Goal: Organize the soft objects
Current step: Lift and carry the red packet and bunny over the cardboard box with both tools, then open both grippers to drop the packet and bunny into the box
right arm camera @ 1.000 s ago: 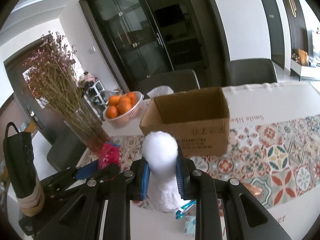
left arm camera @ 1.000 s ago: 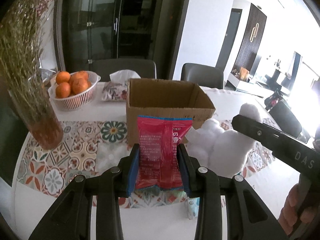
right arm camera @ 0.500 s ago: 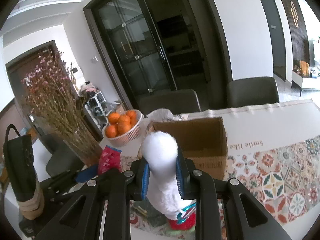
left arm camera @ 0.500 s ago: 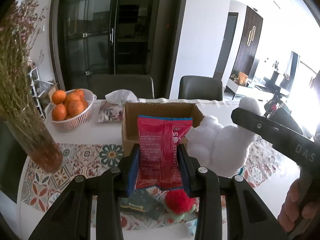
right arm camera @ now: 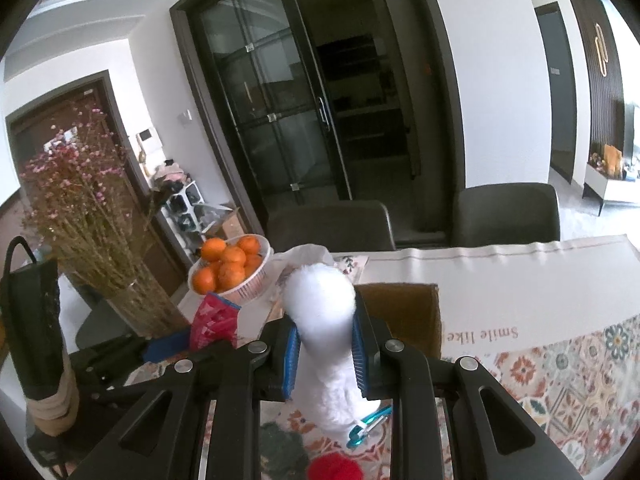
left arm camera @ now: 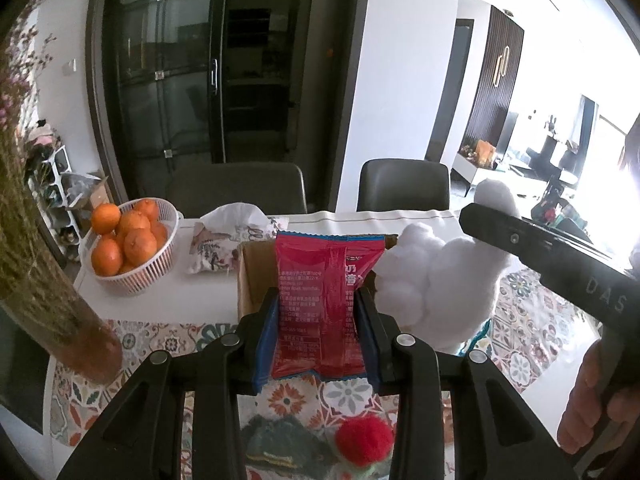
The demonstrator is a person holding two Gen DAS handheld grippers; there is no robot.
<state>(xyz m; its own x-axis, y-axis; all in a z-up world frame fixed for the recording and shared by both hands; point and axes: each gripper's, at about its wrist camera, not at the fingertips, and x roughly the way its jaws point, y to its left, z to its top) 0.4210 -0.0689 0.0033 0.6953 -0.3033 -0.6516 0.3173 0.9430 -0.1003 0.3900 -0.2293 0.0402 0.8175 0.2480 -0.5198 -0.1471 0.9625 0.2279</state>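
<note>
My left gripper is shut on a red snack packet and holds it upright, well above the table, in front of the open cardboard box. My right gripper is shut on a white fluffy plush toy, also raised, just right of the packet; the toy also shows in the left wrist view. The box lies behind and below both. A red pompom on a dark green knitted item lies on the table under the grippers.
A white basket of oranges and a tissue pack stand at the back left. A vase of dried flowers stands at the left. Two dark chairs are behind the table. The patterned runner spreads to the right.
Both grippers have risen with their loads, so the box and table look lower and farther. The pompom and green knitted item have come into view below.
</note>
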